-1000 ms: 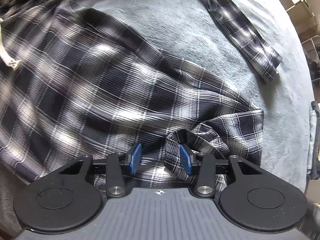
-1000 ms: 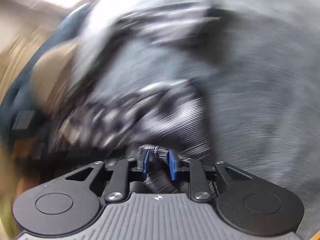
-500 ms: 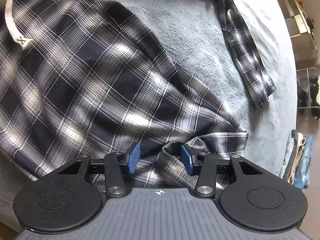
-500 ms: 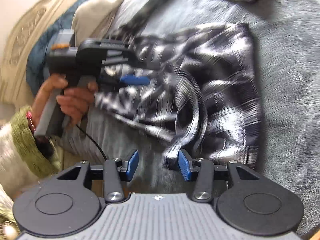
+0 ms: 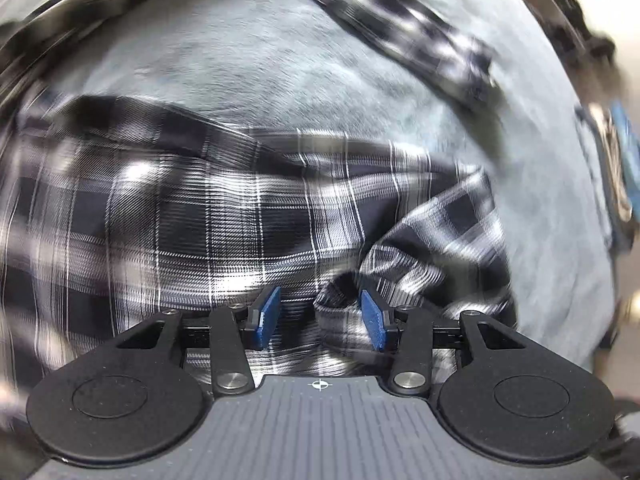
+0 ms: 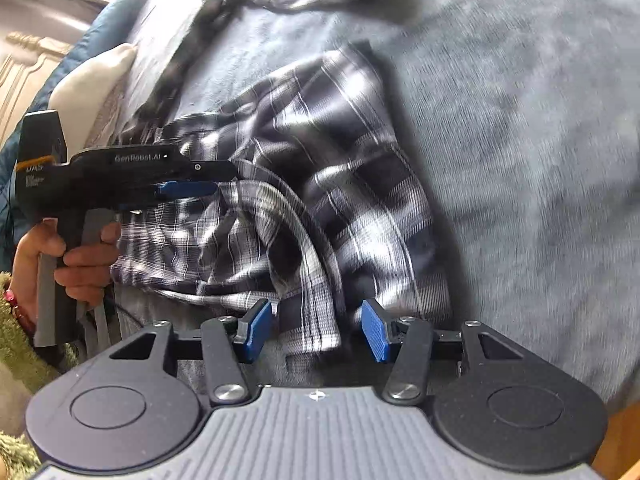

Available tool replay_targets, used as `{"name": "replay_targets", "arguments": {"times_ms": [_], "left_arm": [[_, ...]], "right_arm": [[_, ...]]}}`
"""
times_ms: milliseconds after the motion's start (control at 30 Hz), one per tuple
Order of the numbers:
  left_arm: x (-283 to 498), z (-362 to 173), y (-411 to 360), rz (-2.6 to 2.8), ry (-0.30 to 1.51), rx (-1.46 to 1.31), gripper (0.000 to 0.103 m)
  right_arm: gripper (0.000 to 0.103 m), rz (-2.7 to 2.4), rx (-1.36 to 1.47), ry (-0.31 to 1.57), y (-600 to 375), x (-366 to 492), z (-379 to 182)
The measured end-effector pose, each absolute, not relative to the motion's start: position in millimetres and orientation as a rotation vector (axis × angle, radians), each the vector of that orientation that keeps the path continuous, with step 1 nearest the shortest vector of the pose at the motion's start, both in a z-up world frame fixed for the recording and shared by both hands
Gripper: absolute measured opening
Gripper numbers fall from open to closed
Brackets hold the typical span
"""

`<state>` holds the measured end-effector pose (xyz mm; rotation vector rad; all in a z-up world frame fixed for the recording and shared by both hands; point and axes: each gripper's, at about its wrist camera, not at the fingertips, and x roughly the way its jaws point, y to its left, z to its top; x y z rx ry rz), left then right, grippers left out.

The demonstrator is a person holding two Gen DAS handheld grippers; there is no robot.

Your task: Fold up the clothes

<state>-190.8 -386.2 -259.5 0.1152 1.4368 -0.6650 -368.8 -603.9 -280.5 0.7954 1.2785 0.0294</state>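
A dark plaid shirt (image 5: 224, 216) lies crumpled on a grey blanket (image 5: 240, 64), with one sleeve (image 5: 408, 36) stretched away at the top. My left gripper (image 5: 320, 320) hovers open over the shirt's bunched corner; a fold rises near its right pad without being pinched. In the right wrist view the same shirt (image 6: 340, 168) lies ahead. My right gripper (image 6: 316, 330) has its jaws opening, and a strip of the shirt's edge runs loose between the pads. The left gripper (image 6: 216, 184) shows there from the side, above the shirt's left part.
A person's hand (image 6: 84, 256) holds the left gripper's handle, with a green fuzzy sleeve (image 6: 12, 344) below it. A white pillow (image 6: 92, 80) and blue bedding (image 6: 116, 12) lie at the left. Blurred folded clothes (image 5: 616, 168) sit past the blanket's right edge.
My right gripper let go of the bunched fabric it pinched a second ago and its jaws spread. The left gripper rolled over the shirt and stayed open.
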Motion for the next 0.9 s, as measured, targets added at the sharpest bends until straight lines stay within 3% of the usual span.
{"name": "replay_targets", "arguments": {"times_ms": [267, 367, 467, 667, 900], "left_arm": [[-182.0, -266.9, -387.9, -0.770, 1.411, 0.166, 0.014], [-181.6, -267.0, -387.7, -0.808, 1.387, 0.182, 0.007], [-181.5, -264.2, -389.2, -0.830, 1.365, 0.202, 0.002], [-182.1, -247.5, -390.2, -0.813, 1.294, 0.194, 0.000], [-191.8, -221.6, -403.0, -0.769, 1.239, 0.141, 0.000]], "right_arm": [[0.052, -0.077, 0.749, 1.282, -580.1, -366.2, -290.0], [0.048, -0.126, 0.759, 1.270, -575.6, -366.3, -295.3], [0.039, -0.139, 0.745, 1.253, -568.5, -366.6, -296.2], [0.010, -0.112, 0.683, 1.188, -557.1, -369.7, -280.7], [0.007, -0.069, 0.664, 1.092, -574.5, -377.7, -256.1]]}}
